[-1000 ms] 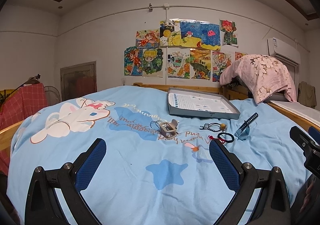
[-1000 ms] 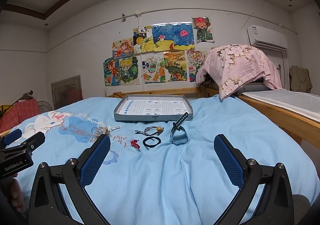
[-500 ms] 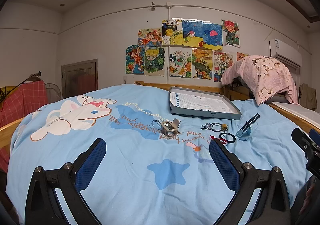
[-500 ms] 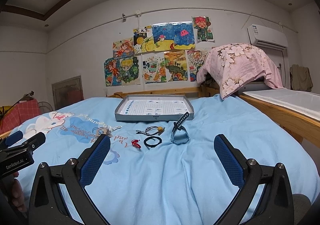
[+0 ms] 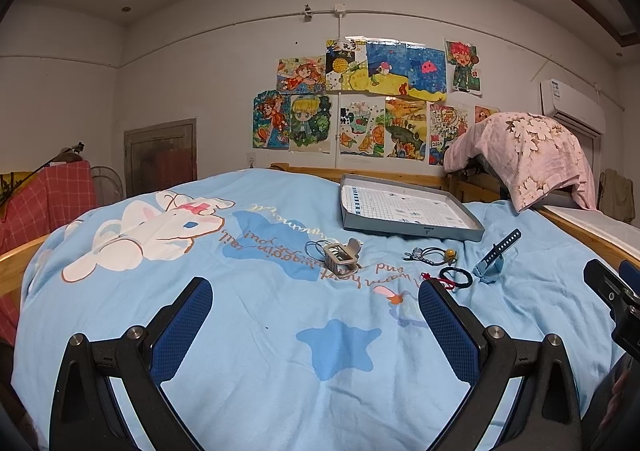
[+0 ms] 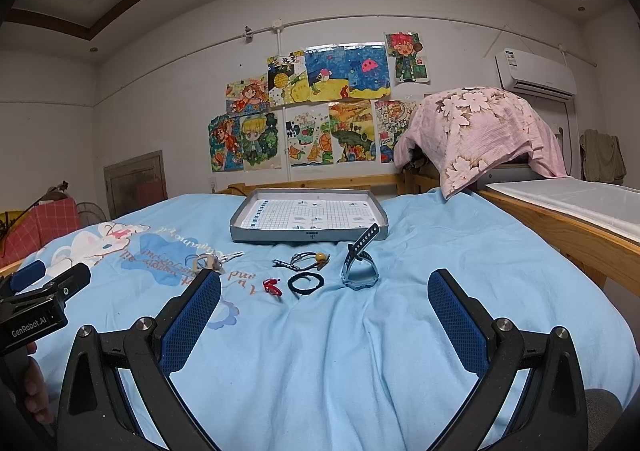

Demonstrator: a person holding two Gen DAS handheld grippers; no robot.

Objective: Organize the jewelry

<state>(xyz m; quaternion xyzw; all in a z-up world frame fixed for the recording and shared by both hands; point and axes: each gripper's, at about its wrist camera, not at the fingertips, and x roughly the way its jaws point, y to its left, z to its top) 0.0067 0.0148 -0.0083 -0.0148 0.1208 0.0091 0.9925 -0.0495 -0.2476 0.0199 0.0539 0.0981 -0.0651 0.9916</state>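
Both grippers hovered low over the bed, the left gripper (image 5: 316, 315) and the right gripper (image 6: 324, 311) each spread wide with nothing between the blue pads. The left one's near finger hid part of the red charm (image 6: 273, 286). Beside it lay the black ring (image 6: 305, 283), then the blue watch (image 6: 360, 265), its strap standing up and leaning toward the grey tray (image 6: 309, 237) behind. A small tangle (image 6: 306, 259), possibly a beaded cord, lay between them and the tray. Keys (image 5: 338, 257) sat apart, leftward.
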